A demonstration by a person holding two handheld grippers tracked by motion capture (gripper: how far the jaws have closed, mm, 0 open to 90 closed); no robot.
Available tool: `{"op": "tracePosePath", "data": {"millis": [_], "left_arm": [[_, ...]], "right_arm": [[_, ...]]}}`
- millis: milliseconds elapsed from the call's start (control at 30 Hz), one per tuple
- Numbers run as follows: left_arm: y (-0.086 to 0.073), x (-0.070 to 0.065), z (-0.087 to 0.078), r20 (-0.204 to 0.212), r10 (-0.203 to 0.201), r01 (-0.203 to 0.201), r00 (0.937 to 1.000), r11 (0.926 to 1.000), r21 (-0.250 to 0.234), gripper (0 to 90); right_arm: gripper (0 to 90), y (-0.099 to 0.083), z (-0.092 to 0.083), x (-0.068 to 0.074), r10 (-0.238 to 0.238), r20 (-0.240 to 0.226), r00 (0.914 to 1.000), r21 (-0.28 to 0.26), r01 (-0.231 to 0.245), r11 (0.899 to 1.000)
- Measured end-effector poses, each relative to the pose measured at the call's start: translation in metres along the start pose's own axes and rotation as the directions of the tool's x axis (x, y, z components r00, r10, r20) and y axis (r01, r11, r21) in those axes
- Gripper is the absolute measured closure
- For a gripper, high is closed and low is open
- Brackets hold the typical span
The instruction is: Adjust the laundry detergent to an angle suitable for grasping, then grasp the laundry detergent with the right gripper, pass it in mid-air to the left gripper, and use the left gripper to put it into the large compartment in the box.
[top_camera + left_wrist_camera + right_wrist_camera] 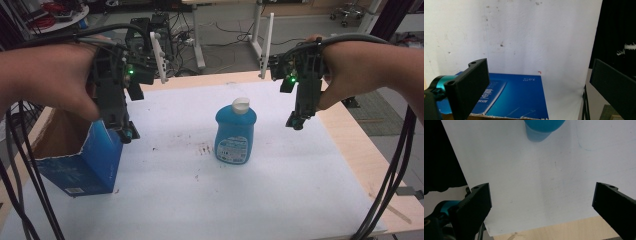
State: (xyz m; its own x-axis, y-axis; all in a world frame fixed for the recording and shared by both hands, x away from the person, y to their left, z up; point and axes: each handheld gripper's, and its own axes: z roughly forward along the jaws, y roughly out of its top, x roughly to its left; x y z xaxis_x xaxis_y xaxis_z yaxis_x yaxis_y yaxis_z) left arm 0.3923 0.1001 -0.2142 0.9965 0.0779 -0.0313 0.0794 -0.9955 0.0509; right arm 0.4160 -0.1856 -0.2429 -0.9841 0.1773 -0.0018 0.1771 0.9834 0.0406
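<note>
White sheet [280, 185] spread over a wooden bench [360, 155], speckled with small dark marks; cables and desk legs crowding the floor behind. Raised above the sheet, 2 tools, 1 in each hand. Left hand-held gripper [128, 133] hanging over the near corner of an open blue carton [82, 162], jaws spread wide and holding nothing; from its own camera [536, 87], carton's blue side [516, 97] directly below and between the jaws, torn edge showing. Right hand-held gripper [296, 121] pointing down, jaws likewise spread and empty, only white sheet between them [541, 205]. Blue bottle [235, 132] with a white cap standing upright on the sheet between both tools, well apart from each, nearer the right one; its base [544, 126] seen ahead of the right jaws.
</note>
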Motion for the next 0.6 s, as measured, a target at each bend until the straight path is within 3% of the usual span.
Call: {"op": "tracePosePath", "data": {"millis": [600], "left_arm": [[-0.0064, -0.0007, 0.0019, 0.009, -0.004, 0.004, 1.0000, 1.0000, -0.005, 2.4]], "right_arm": [[1.5, 0.0054, 0.0032, -0.0011, 0.000, 0.001, 1.0000, -0.009, 0.000, 1.000]]}}
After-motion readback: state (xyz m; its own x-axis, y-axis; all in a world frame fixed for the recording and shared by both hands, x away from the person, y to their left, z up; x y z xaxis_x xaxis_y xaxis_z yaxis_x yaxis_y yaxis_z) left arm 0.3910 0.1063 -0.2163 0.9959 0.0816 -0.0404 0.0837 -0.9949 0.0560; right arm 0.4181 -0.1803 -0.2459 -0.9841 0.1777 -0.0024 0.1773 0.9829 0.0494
